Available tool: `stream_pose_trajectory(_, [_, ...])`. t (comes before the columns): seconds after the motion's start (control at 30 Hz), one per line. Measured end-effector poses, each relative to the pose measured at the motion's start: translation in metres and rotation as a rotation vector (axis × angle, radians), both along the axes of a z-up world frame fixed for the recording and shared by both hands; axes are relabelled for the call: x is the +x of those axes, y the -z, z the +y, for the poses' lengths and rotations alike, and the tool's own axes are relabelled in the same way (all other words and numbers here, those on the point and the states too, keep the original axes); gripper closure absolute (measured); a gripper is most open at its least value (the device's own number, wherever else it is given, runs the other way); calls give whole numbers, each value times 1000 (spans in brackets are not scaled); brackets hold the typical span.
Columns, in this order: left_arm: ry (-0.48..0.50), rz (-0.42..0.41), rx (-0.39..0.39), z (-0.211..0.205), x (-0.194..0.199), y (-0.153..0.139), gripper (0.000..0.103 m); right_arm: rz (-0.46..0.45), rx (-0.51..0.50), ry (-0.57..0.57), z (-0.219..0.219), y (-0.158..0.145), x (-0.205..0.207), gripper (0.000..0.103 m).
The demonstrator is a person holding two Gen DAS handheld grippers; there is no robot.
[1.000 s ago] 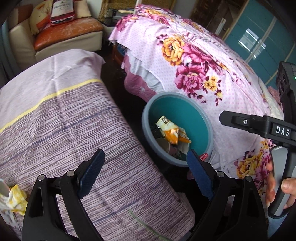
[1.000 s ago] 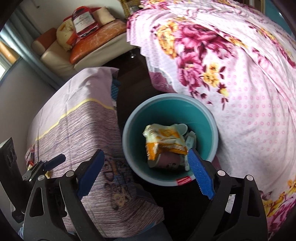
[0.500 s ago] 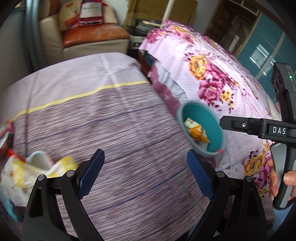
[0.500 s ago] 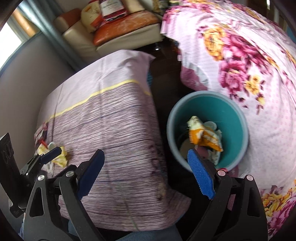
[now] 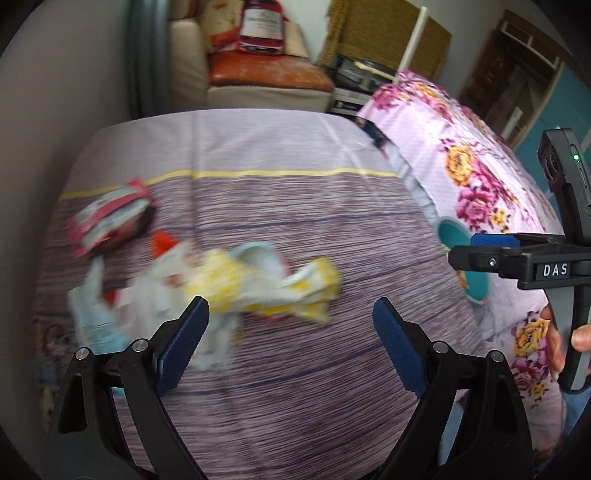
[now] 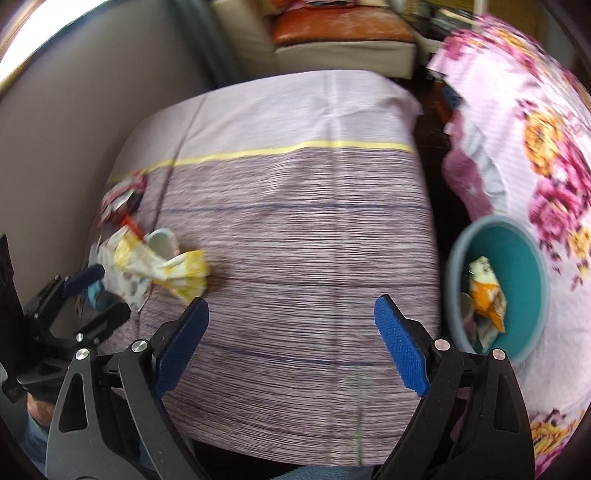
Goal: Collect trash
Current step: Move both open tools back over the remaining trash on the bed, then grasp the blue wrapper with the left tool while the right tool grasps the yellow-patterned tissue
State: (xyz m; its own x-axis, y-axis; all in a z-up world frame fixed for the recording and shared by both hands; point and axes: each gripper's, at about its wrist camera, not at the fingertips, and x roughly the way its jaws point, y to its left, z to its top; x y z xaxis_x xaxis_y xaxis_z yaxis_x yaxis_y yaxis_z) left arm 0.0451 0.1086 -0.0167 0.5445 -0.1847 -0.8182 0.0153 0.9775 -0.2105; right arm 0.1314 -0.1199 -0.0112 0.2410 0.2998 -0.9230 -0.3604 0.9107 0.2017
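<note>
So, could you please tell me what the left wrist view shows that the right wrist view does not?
Only the left wrist view shows the right claw from the side, the person's hand on its handle, and the red bag on the sofa.

Only the right wrist view shows inside the teal bin, with an orange wrapper in it, and the left claw beside the trash.

Both show the striped cloth, the yellow wrapper and the pink-red packet.
</note>
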Motion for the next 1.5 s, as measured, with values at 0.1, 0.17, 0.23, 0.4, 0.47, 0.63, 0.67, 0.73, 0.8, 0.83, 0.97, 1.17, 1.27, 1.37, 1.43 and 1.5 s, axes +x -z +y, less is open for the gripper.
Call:
stream_pose_trajectory(0.1, [-40, 5, 9, 29, -11, 2, 12, 1, -16, -74, 31, 5, -2, 16])
stream_pose_trajectory(0.17, [-70, 12, 14, 48, -17, 5, 12, -9, -30, -127, 52, 9, -4, 16])
stream_pose_trajectory(0.23, [-102, 23, 16, 69, -24, 10, 12, -16, -44, -167, 71, 14, -6, 16])
stream_pose_trajectory(0.4, [-181, 64, 9, 111, -35, 25, 12, -34, -88, -302, 117, 28, -14, 18])
stream_pose_trajectory(0.47, [-205, 82, -9, 124, -35, 32, 12, -30, -112, -358, 135, 36, -16, 26])
stream_pose_trajectory(0.63, [-240, 124, -33, 146, -34, 50, 12, -35, -158, -435, 162, 52, -18, 27])
stream_pose_trajectory(0.67, [-243, 133, -36, 148, -34, 54, 12, -36, -166, -445, 167, 55, -18, 27])
stream_pose_trajectory(0.73, [-244, 147, -35, 150, -34, 59, 12, -36, -172, -455, 170, 60, -19, 30])
stream_pose_trajectory(0.8, [-240, 162, -39, 150, -33, 64, 12, -18, -169, -451, 173, 67, -18, 37])
stream_pose_trajectory(0.83, [-237, 166, -41, 151, -33, 67, 12, -10, -167, -449, 173, 69, -18, 38])
stream_pose_trajectory(0.97, [-228, 148, -43, 148, -36, 69, 13, 28, -117, -407, 168, 71, -17, 72])
stream_pose_trajectory(1.17, [-224, 117, -49, 141, -44, 64, 69, 31, -59, -321, 144, 60, -18, 89])
stream_pose_trajectory(1.27, [-242, 92, -22, 140, -49, 58, 74, 31, -30, -292, 131, 54, -20, 89])
stream_pose_trajectory(1.37, [-261, 64, -4, 139, -57, 49, 76, 31, 4, -255, 115, 49, -22, 89])
stream_pose_trajectory(1.43, [-279, 37, 6, 140, -62, 38, 76, 29, 20, -235, 105, 46, -22, 89])
stream_pose_trajectory(1.5, [-288, 12, 10, 139, -67, 27, 76, 35, 49, -208, 89, 45, -20, 89])
